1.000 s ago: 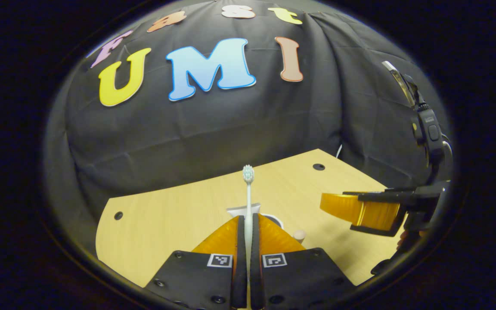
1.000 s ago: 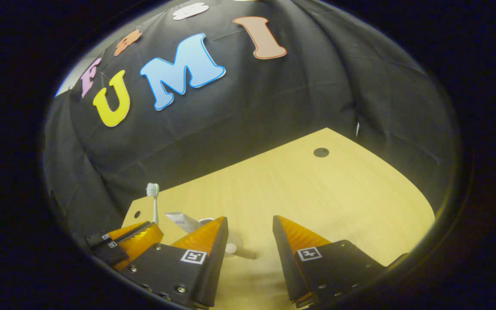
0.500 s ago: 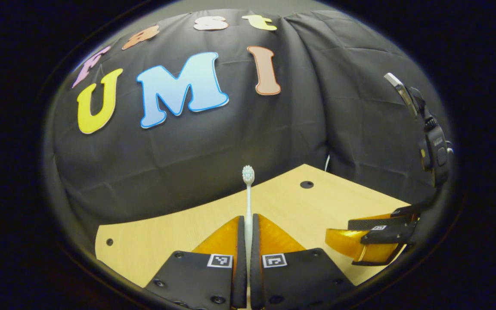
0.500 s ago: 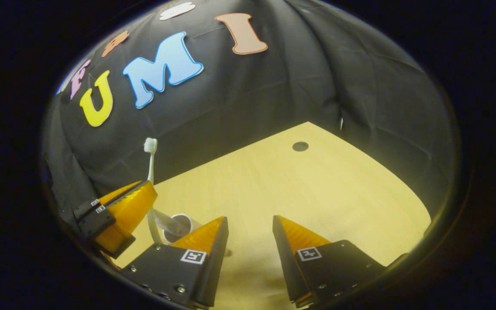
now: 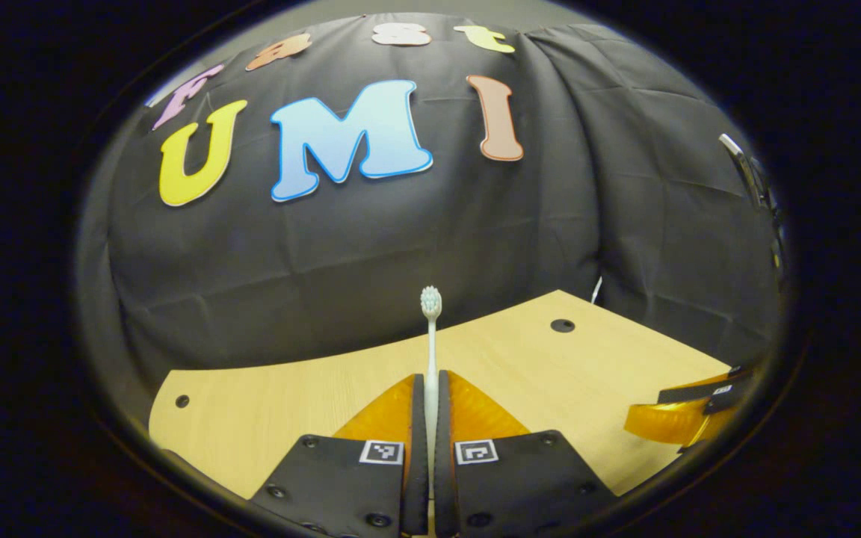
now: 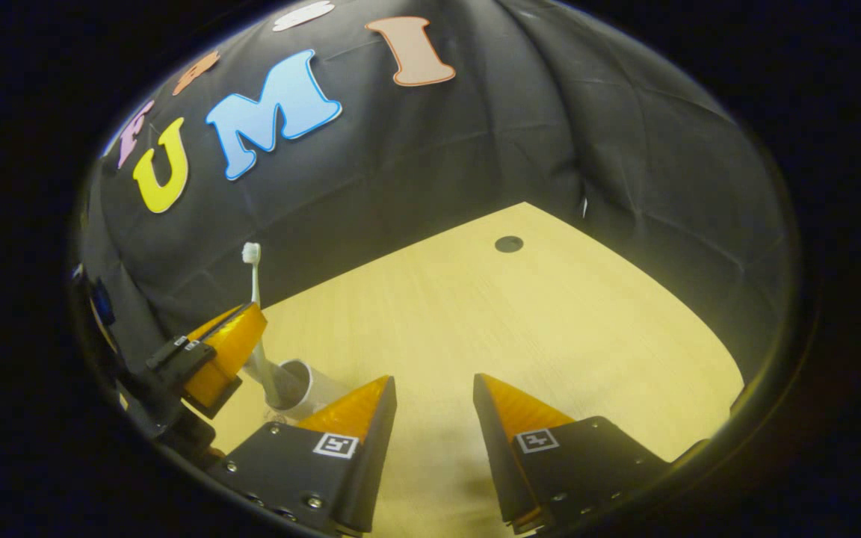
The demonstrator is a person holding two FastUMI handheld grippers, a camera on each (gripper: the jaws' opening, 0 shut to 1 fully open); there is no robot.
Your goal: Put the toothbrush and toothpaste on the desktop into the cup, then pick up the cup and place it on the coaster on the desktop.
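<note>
Left gripper [image 5: 427,388] is clamped on the toothbrush [image 5: 430,329], held upright, its lower end seen at the cup [image 6: 297,382] on the desktop [image 6: 520,321]. Right gripper [image 6: 430,396] is spread wide, just beside the cup.

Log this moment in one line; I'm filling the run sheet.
left gripper: shut on toothbrush, bristles up | toothbrush lower end at cup mouth | right gripper: open, empty, above desktop

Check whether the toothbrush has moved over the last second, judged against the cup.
Yes: in the right gripper view the toothbrush has risen and its lower end now dips into the cup.
</note>
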